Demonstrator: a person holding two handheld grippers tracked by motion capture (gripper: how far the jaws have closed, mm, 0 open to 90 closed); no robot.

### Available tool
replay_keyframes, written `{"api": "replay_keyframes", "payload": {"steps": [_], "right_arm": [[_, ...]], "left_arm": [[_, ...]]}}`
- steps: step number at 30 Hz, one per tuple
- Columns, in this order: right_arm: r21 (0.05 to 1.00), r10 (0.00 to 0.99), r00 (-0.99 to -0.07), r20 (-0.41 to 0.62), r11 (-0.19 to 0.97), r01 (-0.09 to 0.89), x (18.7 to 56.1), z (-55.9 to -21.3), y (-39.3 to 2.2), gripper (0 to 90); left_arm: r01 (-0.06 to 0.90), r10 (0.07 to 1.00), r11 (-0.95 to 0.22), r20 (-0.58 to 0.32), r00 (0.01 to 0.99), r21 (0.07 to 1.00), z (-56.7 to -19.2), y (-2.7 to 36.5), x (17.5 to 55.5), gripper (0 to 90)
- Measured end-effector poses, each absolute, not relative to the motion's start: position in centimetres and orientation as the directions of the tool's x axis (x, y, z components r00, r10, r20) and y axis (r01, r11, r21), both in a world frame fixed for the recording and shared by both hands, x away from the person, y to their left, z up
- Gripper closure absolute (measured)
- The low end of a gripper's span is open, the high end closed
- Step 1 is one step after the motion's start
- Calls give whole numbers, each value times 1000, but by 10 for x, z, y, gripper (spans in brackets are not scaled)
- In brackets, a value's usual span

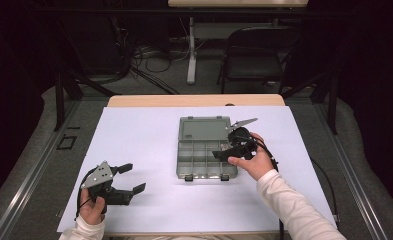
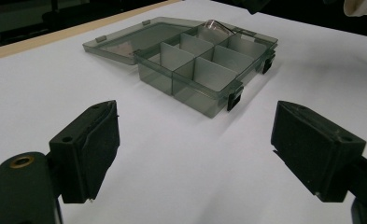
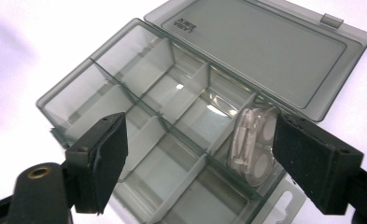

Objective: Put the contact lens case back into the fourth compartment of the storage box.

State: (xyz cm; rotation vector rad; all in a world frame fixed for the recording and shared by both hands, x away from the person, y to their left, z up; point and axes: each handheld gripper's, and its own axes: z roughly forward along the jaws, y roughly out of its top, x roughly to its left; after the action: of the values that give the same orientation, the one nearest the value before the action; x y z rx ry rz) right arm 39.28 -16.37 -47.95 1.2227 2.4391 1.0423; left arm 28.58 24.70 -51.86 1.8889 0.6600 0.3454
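A smoky translucent compartment box [image 1: 204, 129] lies open in the middle of the white-covered table, its lid flat behind it. In the right gripper view a clear blister pack [image 3: 255, 145] with two round white discs leans on edge in a compartment of the box [image 3: 139, 88], just inside my right-hand jaw. My right gripper [image 1: 224, 147] hovers over the box's right side, open [image 3: 195, 149], with nothing between its jaws. My left gripper [image 1: 135, 177] is held low at the front left, open [image 2: 200, 140], facing the box [image 2: 204, 63] from a distance. The blister pack [image 2: 215, 27] shows at the box's far end.
A white sheet [image 1: 149, 140] covers the table, with a wooden edge [image 1: 194, 100] at the back. Behind the table stand a black chair [image 1: 256, 57] and a table leg [image 1: 191, 50], with cables on the floor. The other compartments look bare.
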Motion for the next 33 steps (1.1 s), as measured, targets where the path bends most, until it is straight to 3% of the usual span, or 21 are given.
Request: {"api": "replay_keyframes", "payload": {"steps": [33], "right_arm": [[702,728,-681,79,444,557,342,-475,-161,146]], "left_arm": [[281,588,-293,-59,807,914,-518,248,284,160]]}}
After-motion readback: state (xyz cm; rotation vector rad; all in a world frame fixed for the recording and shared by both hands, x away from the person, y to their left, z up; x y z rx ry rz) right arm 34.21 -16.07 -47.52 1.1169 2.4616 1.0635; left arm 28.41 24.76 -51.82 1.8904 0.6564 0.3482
